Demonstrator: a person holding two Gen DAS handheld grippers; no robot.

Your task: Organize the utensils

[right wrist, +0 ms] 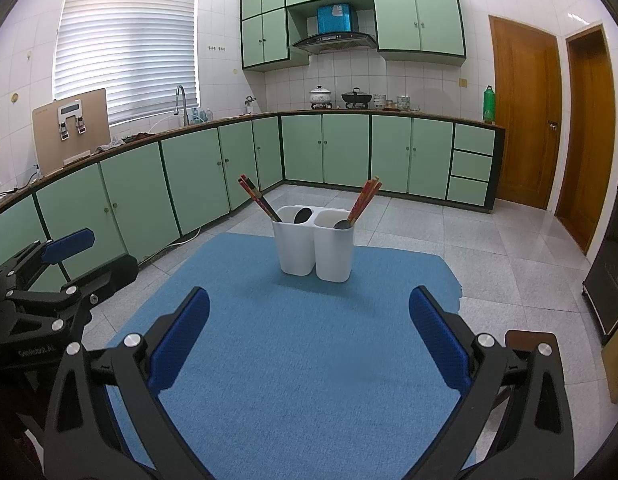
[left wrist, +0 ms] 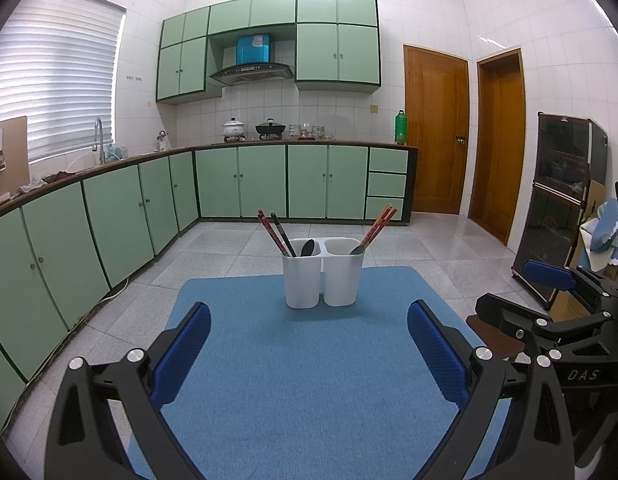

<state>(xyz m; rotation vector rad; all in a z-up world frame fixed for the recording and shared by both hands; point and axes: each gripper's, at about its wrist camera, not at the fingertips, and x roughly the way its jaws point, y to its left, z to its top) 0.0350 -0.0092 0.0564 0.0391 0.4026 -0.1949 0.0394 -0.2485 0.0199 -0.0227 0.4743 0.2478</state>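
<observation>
Holding both tongs wide apart and empty over the near half of the desk, you're at a standoff pose: left tongs (left wrist: pixel 309 344) and right tongs (right wrist: pixel 309 332) each aim straight at the white two-compartment utensil holder (left wrist: pixel 324 276), well short of it.

Holder stands upright on the blue mat (left wrist: pixel 309 380), toward the far edge, nothing else on the mat that I can see.

Contents:
- Left compartment: dark and red chopsticks (left wrist: pixel 275 234) leaning out to the left, plus a black spoon (left wrist: pixel 307 247) with its bowl up.
- Right compartment: red patterned chopsticks (left wrist: pixel 379 226) leaning out to the right, plus a grey spoon (left wrist: pixel 356 250), mostly hidden below the rim.

My read: no utensil is in hand, so either sorting is done or you're at the start of a re-sort. Both compartments hold a mix of chopsticks and a spoon, so a sort by type looks unfinished, if that's the goal.

Next move, if sorting continues: bring one pair of tongs forward and up above the rim, pinch a chopstick bundle near its top ends where it stands clear, lift along its lean. Holder looks light, so steady its wall with the other tongs so it doesn't tip or slide.
</observation>
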